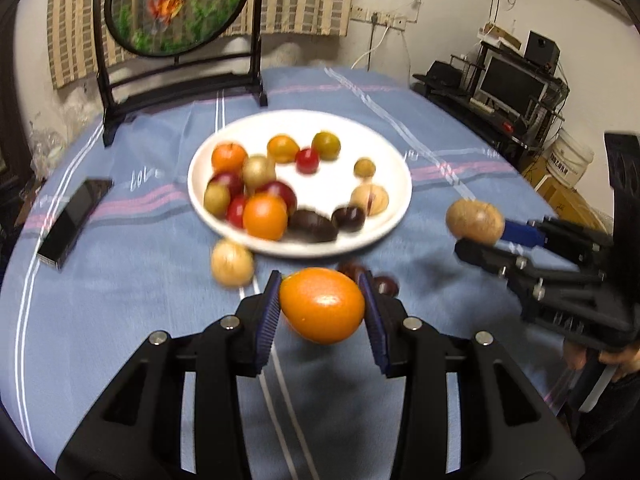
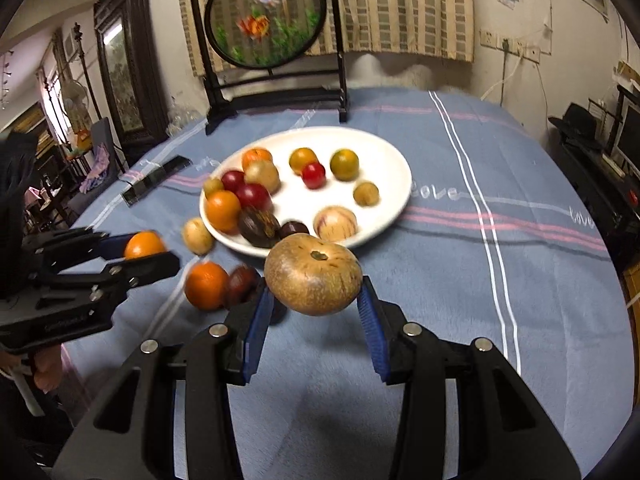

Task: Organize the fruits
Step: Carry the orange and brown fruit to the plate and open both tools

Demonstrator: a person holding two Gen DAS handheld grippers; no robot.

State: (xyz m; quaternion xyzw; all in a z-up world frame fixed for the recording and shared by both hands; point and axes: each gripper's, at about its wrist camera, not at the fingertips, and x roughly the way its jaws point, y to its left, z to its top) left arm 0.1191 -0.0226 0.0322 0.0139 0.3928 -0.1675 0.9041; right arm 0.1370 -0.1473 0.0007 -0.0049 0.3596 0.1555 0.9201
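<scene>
- Two fruits are in hand at once: the left tool [image 1: 322,307] is clenched on a glossy orange citrus fruit [image 1: 322,305], and the right tool [image 2: 314,307] grips a round tan-brown fruit with a small stem scar [image 2: 313,278], its blue pads pressing both sides.
- Both fruits hang clear of the blue striped tablecloth [image 2: 440,280] on the table, near the front edge of the white round plate [image 1: 396,168], so the step in hand looks like the carry to the plate.
- The plate already holds many small fruits, orange, red, yellow-green and dark purple, bunched on its left side; the right half is barer.
- Next, each tool needs to travel farther over the rim and lower before letting go, aiming for the open patch so nothing rolls off.
- Several fruits remain on the cloth: a pale beige round one [image 1: 232,262] just beside the plate's near-left rim, another orange [image 2: 207,285] and a dark brown one [image 2: 242,280] touching it.
- The tan fruit looks matt and speckled; the orange is smooth and shiny.
</scene>
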